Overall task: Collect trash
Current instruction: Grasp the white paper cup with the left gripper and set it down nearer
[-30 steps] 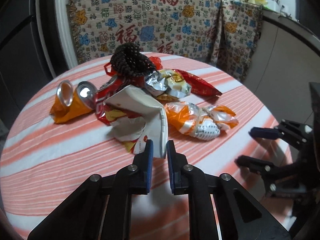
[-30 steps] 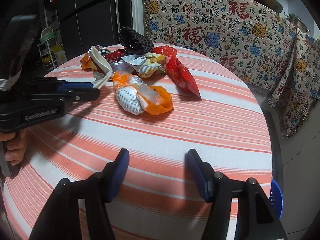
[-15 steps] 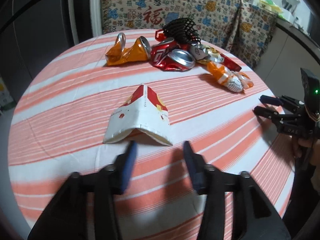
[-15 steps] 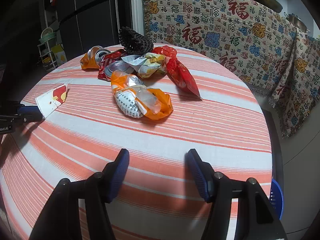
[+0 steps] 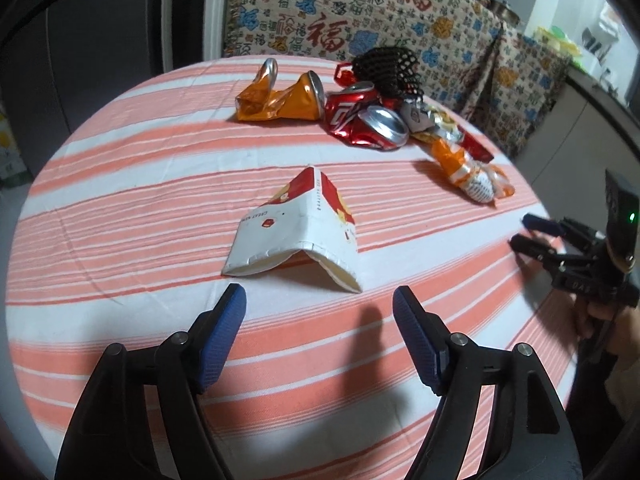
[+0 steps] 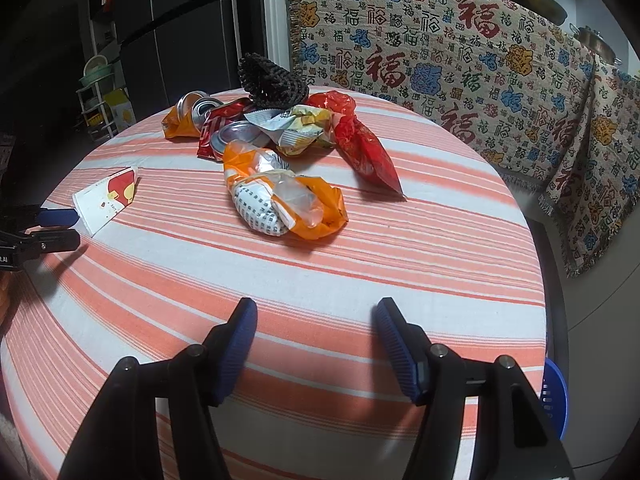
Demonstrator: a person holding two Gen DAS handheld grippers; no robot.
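Observation:
A flattened white and red paper cup (image 5: 298,228) lies alone on the striped round table (image 5: 120,208), just beyond my open, empty left gripper (image 5: 320,320). It also shows in the right wrist view (image 6: 108,198). Farther back lies a trash pile: a crushed orange can (image 5: 280,98), a crushed red can (image 5: 364,122), a black net (image 5: 390,68), an orange wrapper bundle (image 6: 280,200), a red bag (image 6: 360,144) and a foil snack wrapper (image 6: 300,124). My right gripper (image 6: 316,340) is open and empty over the table's near edge, short of the orange wrapper.
A patterned blanket (image 6: 440,60) hangs behind the table. A dark fridge (image 6: 180,28) and a small shelf rack (image 6: 98,92) stand at the back left. A blue basket (image 6: 554,396) sits low beside the table at the right.
My left gripper pulled the paper cup out of the pile toward the near side, set it on the table, opened wide and backed off. The right gripper has stayed put.

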